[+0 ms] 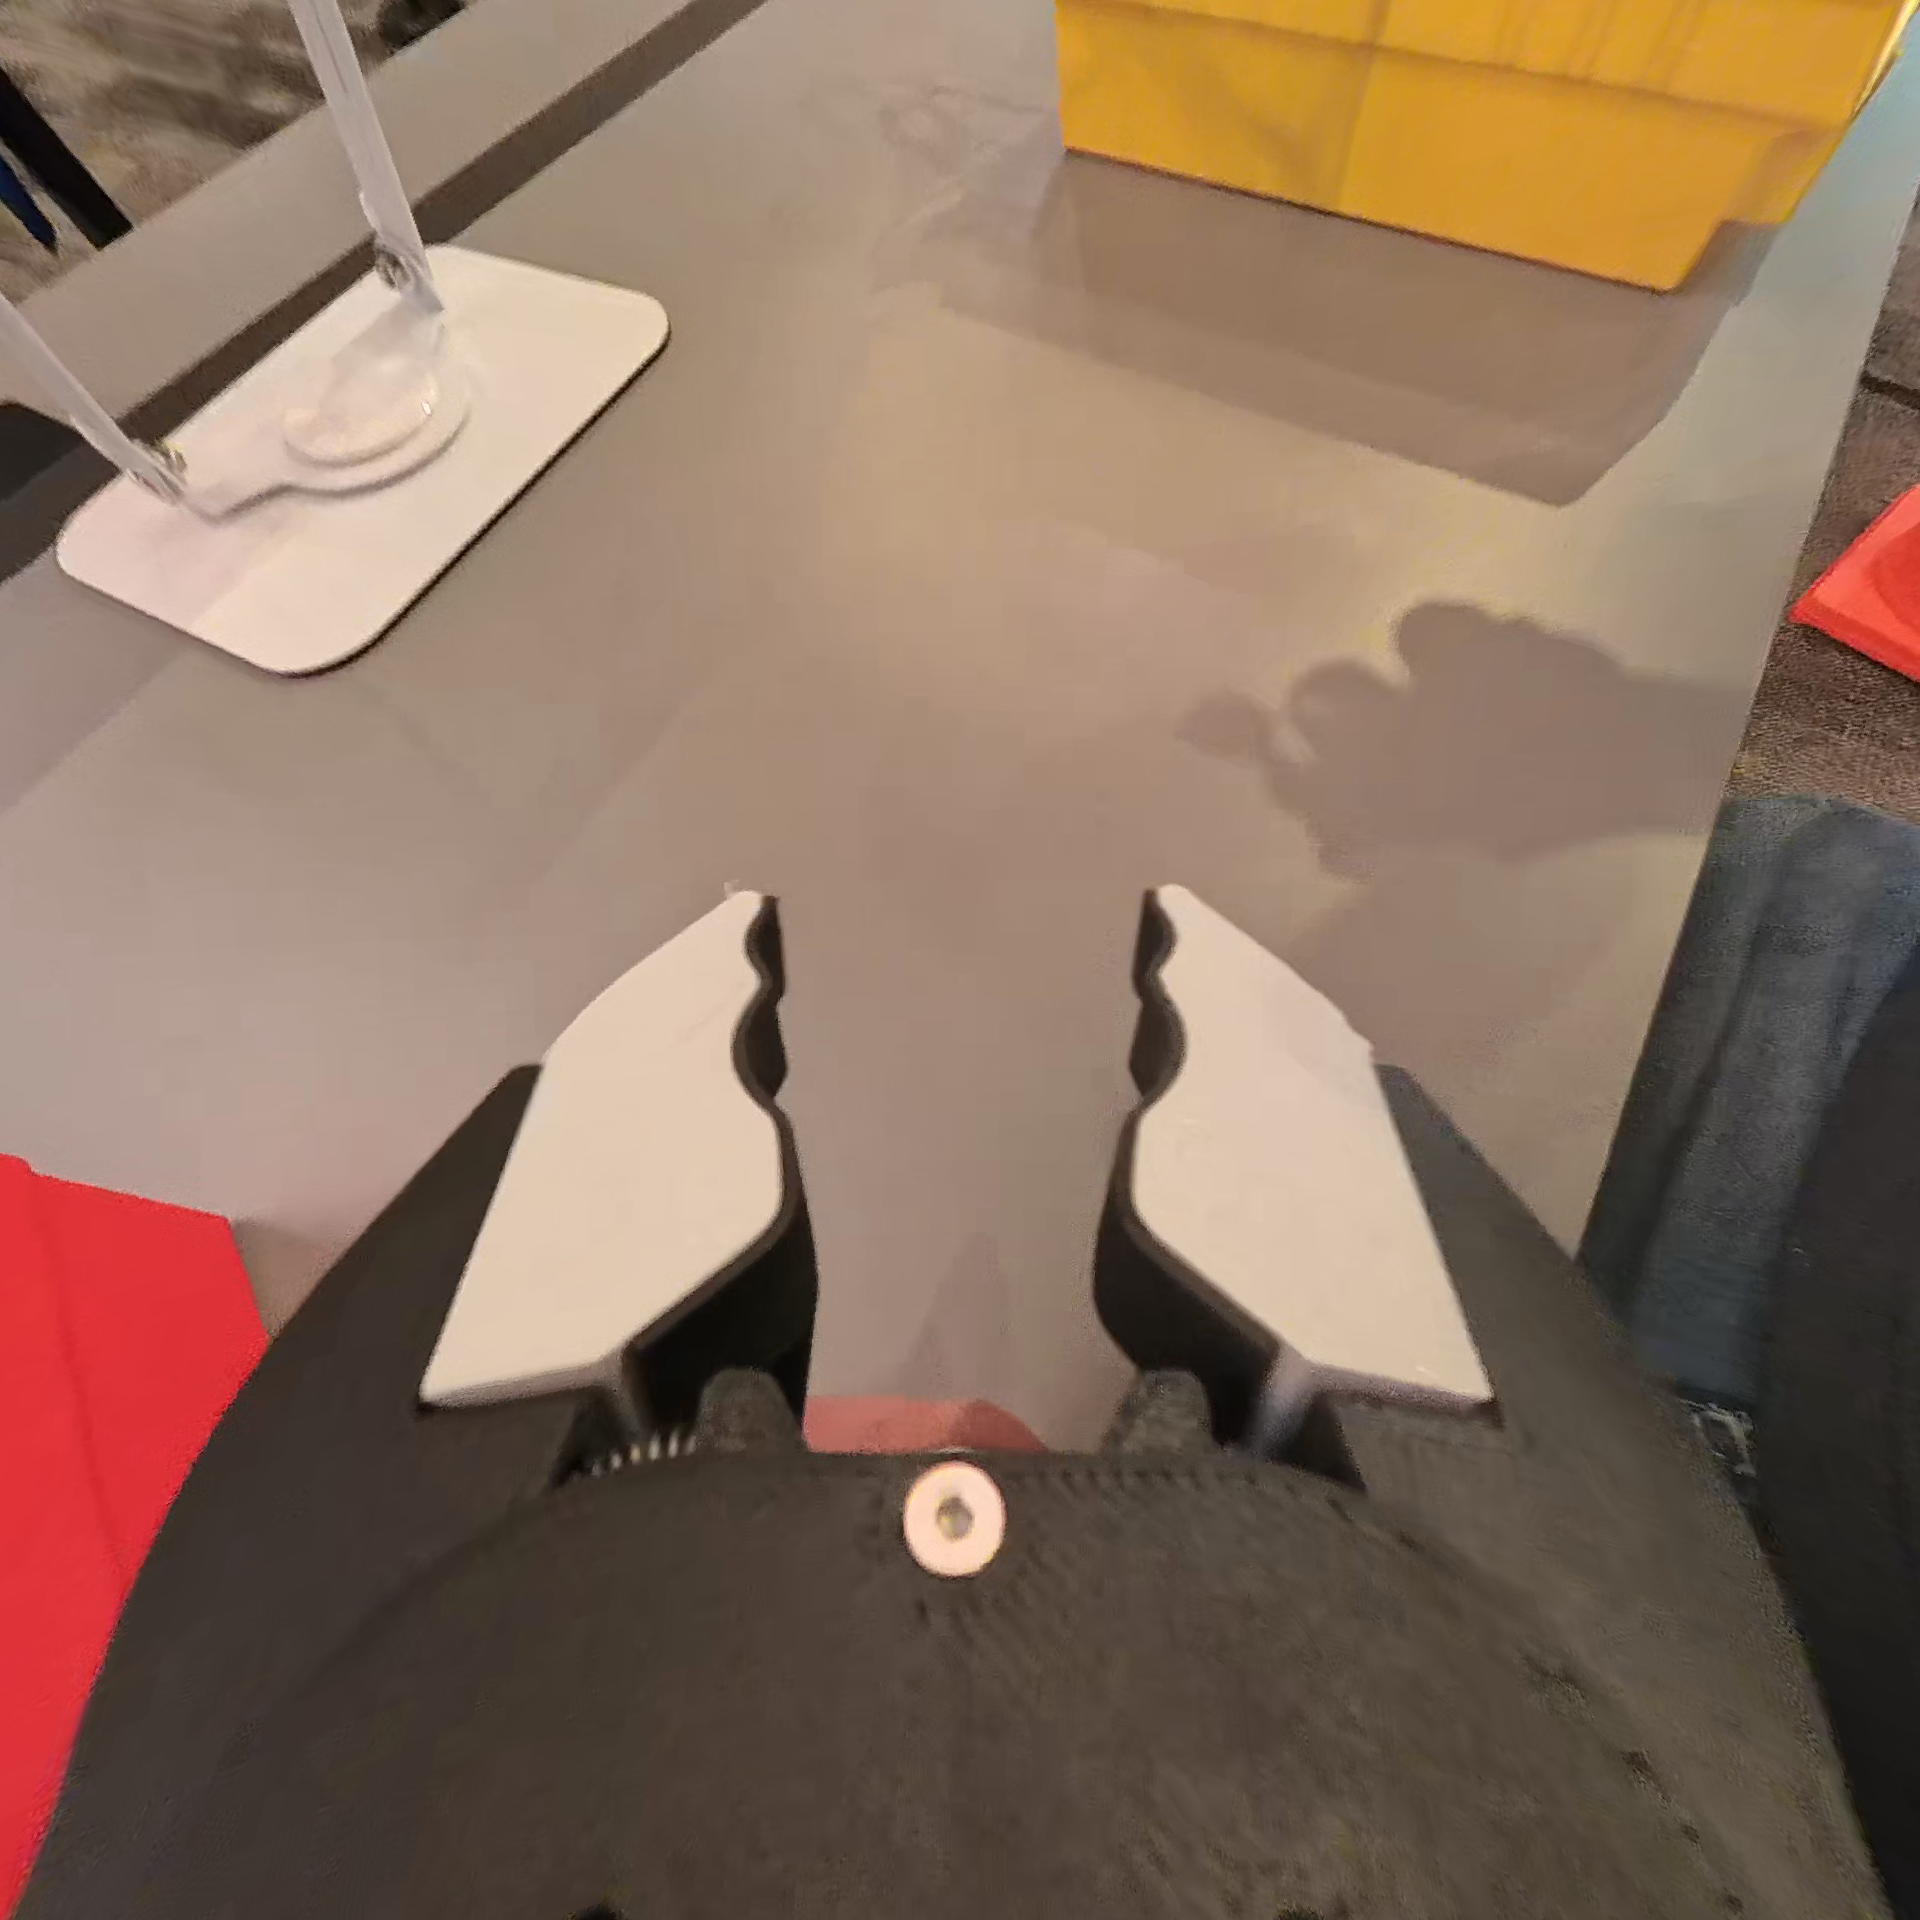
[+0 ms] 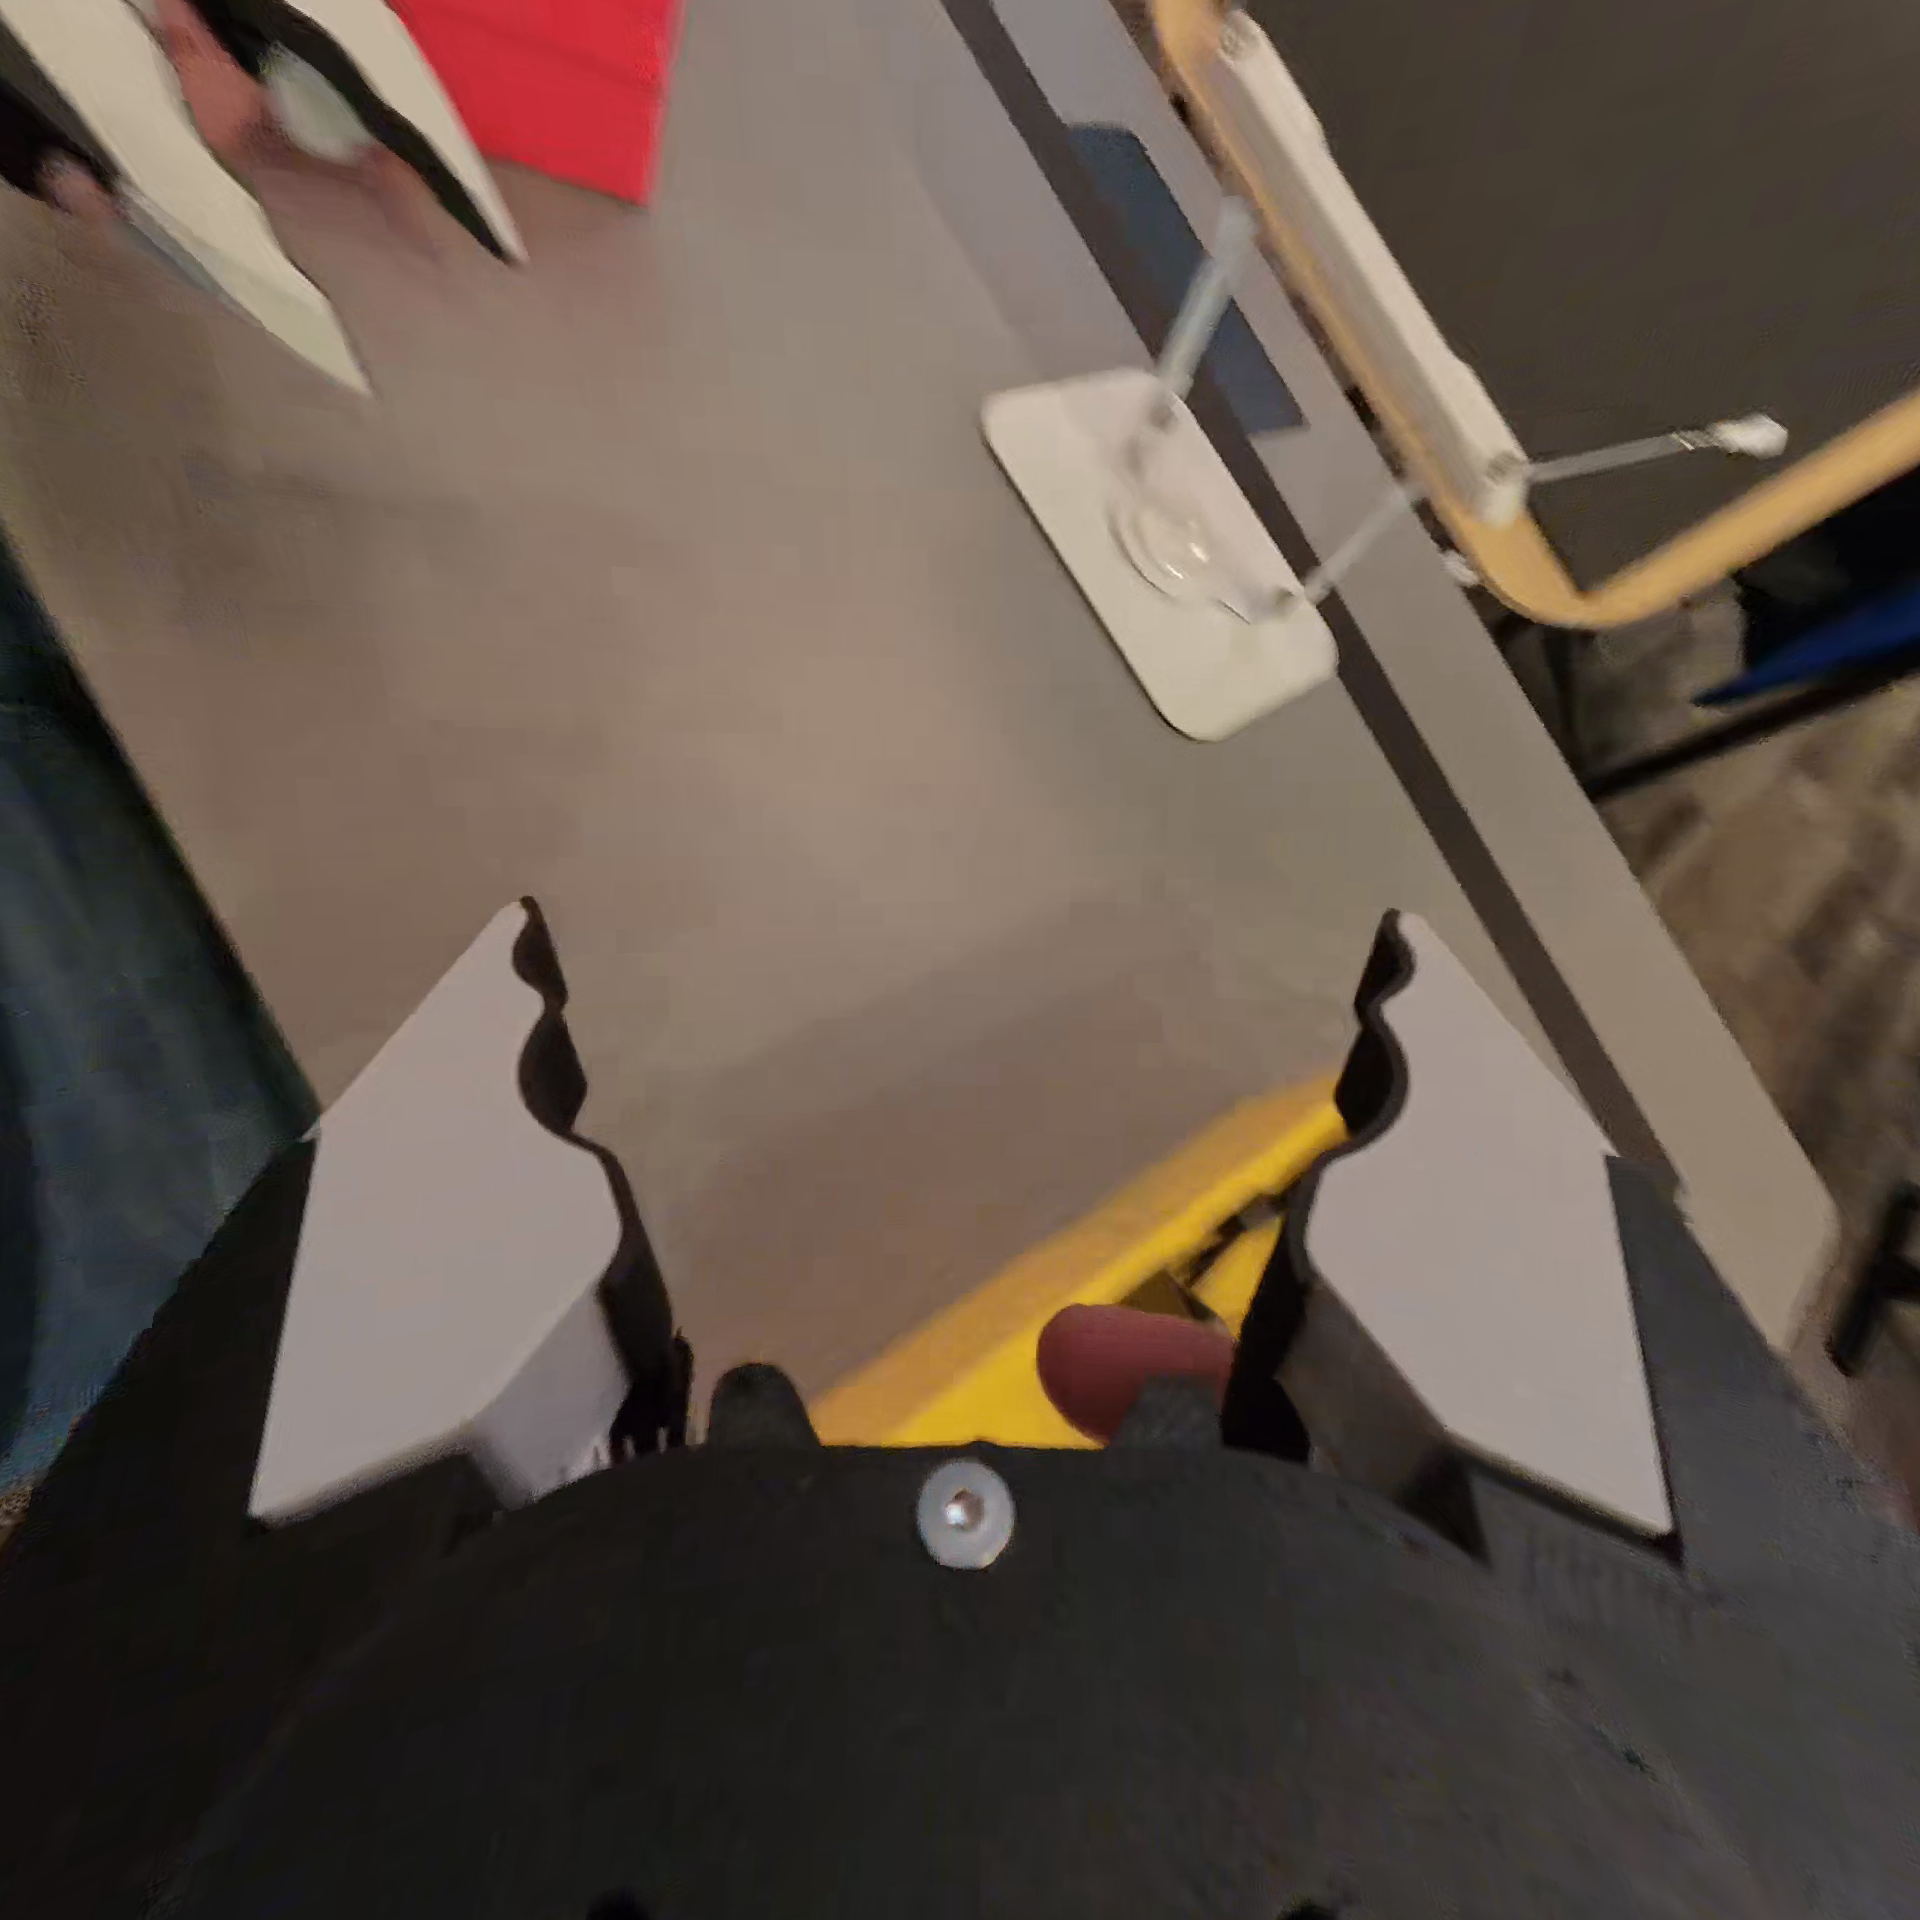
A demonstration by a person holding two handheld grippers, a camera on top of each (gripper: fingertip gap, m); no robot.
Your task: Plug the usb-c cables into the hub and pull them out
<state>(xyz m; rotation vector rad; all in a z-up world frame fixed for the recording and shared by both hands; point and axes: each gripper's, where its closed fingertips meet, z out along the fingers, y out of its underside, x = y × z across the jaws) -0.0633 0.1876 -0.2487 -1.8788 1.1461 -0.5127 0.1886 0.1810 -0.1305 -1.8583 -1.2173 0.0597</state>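
Left gripper (image 1: 956, 914) and right gripper (image 2: 961, 925) both gape, empty, over the table (image 1: 935, 623). No hub or cables visible. Cables likely light, floppy; pinch the stiff plug shell.

A grey table (image 1: 935, 644) carries everything here. Near its far left edge, beside a dark strip (image 1: 540, 156) running along that edge, lies a white rounded plate (image 1: 540, 416) with a clear plastic stand (image 1: 364, 416) rising from it on two thin transparent legs. A yellow bin (image 1: 1455, 114) sits at the far right end. A red box (image 1: 104, 1403) rests at the near left edge. Beyond the right edge, something red (image 1: 1870, 592) lies on the carpeted floor (image 2: 1787, 883).
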